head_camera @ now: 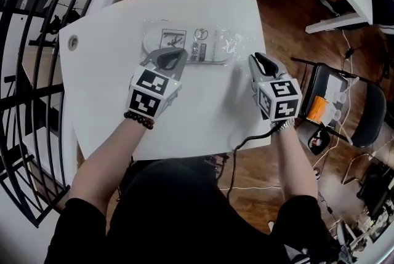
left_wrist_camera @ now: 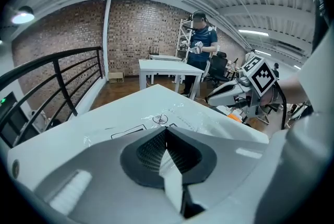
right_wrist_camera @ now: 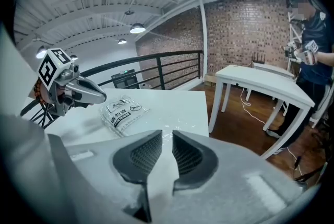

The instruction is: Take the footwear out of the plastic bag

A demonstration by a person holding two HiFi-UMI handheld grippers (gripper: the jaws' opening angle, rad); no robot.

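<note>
Near the bag (head_camera: 191, 42), left fingers (left_wrist_camera: 148, 151) together, right fingers (right_wrist_camera: 142, 153) barely apart.

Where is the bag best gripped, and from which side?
Probably the crinkled slack film at the bag's right end, approached low from the right, where the right gripper is. The bag lies flat; the footwear fills the rest.

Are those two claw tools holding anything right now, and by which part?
Nothing is held. The left gripper is shut on nothing; the right gripper stands slightly open and empty. The plastic bag lies on the table beyond both.
</note>
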